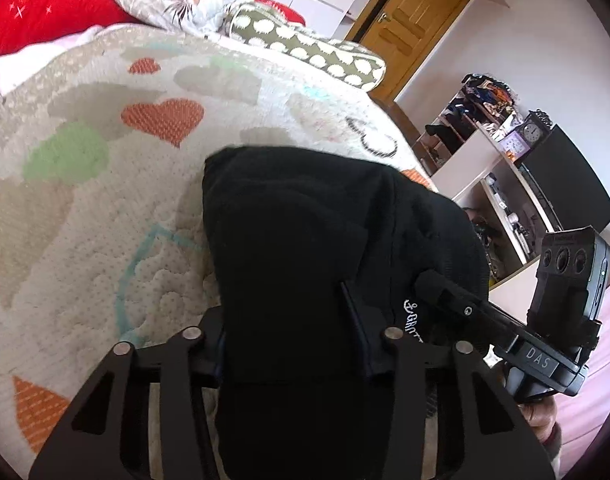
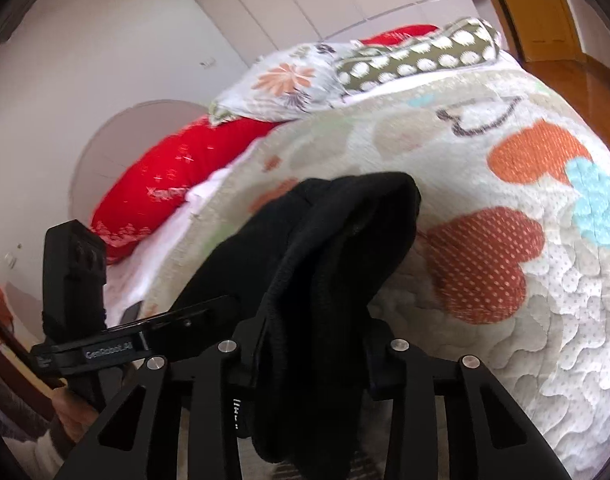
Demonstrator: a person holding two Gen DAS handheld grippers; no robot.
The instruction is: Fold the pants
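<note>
**Between both sets of jaws: black pants bunched over the bed's near edge**

Through the left wrist camera, the black pants (image 1: 305,248) fill the gap of the left gripper (image 1: 293,340): cloth runs straight out from between its two fingers, and the pads look clamped on a thick fold. From there the garment stretches away toward the far side, its long axis roughly in line with the fingers, ending in a rounded hump over the heart-patterned quilt (image 1: 105,184). Just to the right, the right gripper (image 1: 437,284) reaches in from the side and bites the same bundle near some white lettering.

Through the right wrist camera, the pants (image 2: 337,240) again sit between the fingers of the right gripper (image 2: 313,344), which reads as clenched on a ribbed edge, possibly the waistband. The cloth rises away toward the far side and droops over the quilt (image 2: 505,320). The left gripper (image 2: 209,312) lies close on the left, its tip buried in the fabric.

Judging by this, both hands grip one end side by side, so neither is nearer; the next fold likely means carrying that end forward along the garment's length.
</note>
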